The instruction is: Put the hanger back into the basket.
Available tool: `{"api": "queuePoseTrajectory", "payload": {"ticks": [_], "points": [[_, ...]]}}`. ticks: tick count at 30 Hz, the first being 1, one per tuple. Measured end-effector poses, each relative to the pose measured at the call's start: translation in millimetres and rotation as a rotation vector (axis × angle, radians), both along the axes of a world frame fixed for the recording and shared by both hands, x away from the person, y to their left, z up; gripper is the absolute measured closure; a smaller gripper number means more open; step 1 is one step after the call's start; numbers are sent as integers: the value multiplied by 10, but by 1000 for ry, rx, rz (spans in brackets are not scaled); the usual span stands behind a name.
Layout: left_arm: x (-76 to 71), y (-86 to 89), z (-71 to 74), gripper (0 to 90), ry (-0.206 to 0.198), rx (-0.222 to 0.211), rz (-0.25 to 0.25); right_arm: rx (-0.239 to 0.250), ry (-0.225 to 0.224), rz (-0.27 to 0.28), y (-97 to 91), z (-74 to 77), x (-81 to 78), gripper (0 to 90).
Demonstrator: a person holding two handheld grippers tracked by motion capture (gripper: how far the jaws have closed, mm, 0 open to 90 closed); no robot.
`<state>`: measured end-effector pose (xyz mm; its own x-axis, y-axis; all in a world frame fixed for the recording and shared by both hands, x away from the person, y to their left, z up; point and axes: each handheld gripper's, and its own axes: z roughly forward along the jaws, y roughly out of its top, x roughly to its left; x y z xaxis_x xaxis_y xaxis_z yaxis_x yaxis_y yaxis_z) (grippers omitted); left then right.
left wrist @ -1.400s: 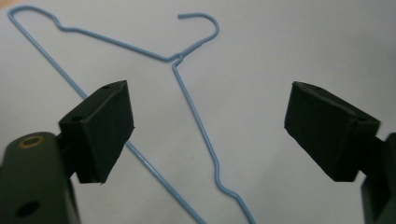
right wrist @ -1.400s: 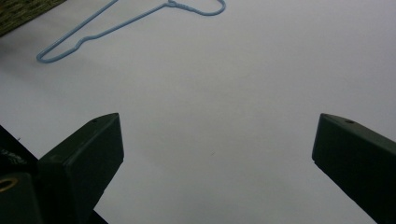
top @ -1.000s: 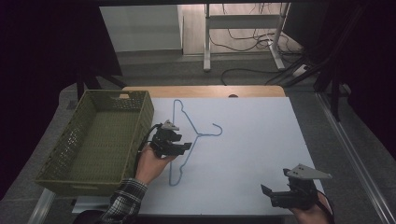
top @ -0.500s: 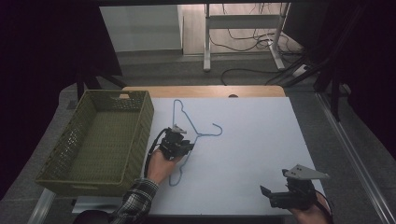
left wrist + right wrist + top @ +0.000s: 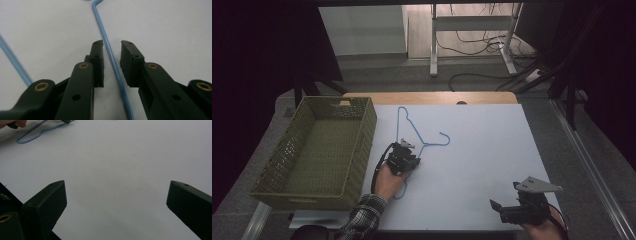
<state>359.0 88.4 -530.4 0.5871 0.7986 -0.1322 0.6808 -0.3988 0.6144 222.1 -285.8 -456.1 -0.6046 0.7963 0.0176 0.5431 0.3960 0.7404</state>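
In the high view, a blue wire hanger (image 5: 419, 142) is lying flat on the white table (image 5: 482, 150), just right of the green woven basket (image 5: 317, 150) that is sitting at the table's left side. The left gripper (image 5: 409, 159) is resting low over the hanger's middle, the person's left hand (image 5: 389, 177) holding it from the near side with a plaid sleeve (image 5: 362, 217) showing behind. The right gripper (image 5: 507, 212) is sitting at the near right edge of the table, well apart from the hanger.

In the left gripper view, the left gripper (image 5: 111, 58) is straddling one blue wire of the hanger (image 5: 110, 53). Its jaws have just been closing and are standing narrowly apart, the wire running between the pads with a thin gap showing on each side, so they are not pinching it.

In the right gripper view, the right gripper (image 5: 116, 195) is holding its jaws spread wide over bare table (image 5: 120, 165), nothing between them. One looped end of the hanger (image 5: 33, 133) is lying at the far left.
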Motion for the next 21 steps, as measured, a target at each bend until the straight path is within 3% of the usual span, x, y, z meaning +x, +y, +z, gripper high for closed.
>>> {"api": "queuePoseTrajectory", "payload": {"ticks": [7,21], "points": [[-32,-46,2,799,-13,25,22,-3,0,1,7,-3,-1,30],[-35,-56,15,856,18,5,67,-4,2,2,6,-5,0,30]]}}
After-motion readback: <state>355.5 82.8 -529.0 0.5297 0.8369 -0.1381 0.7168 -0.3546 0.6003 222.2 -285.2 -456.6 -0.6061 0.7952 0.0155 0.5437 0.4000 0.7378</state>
